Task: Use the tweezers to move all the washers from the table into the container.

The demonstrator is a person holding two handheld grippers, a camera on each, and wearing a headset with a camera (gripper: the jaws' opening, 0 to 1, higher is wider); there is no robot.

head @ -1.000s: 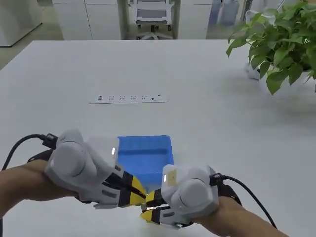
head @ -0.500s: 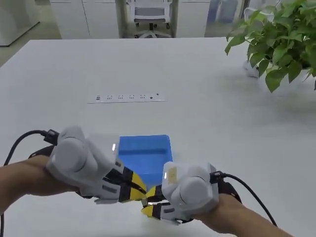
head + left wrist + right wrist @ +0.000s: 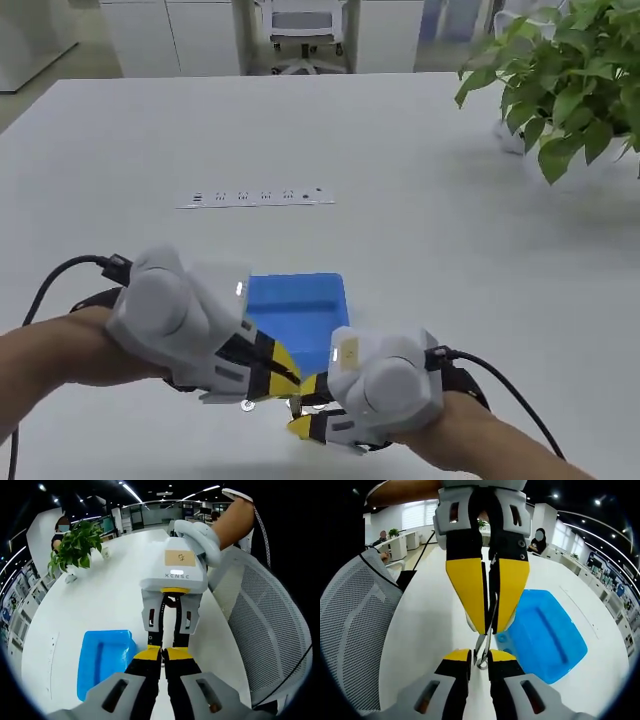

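Near the table's (image 3: 400,170) near edge in the head view, the left gripper (image 3: 284,378) and right gripper (image 3: 303,408) meet tip to tip just in front of the blue container (image 3: 296,300), a shallow, smooth-walled plastic tray. One small washer (image 3: 247,405) lies flat on the matte white top just beside the left gripper's yellow tips. From the left gripper view, that gripper's yellow-capped fingers are pressed almost together, nose to nose with the right gripper's, and the container sits off to one side on the table. From the right gripper view, thin steel tweezers (image 3: 485,640) run out of the left gripper's pinching pads and down between the right gripper's own fingers, which stand a sliver apart round the tool's end; whether they grip it I cannot tell. A small metal ring shows at that end, and it is unclear whether it is a washer or part of the tool. By its looks the washer is light, stiff, flat and slick, apt to skate or flip, so it is best nipped across its rim or through the hole. The springy tweezers want a gentle squeeze at mid-leg.
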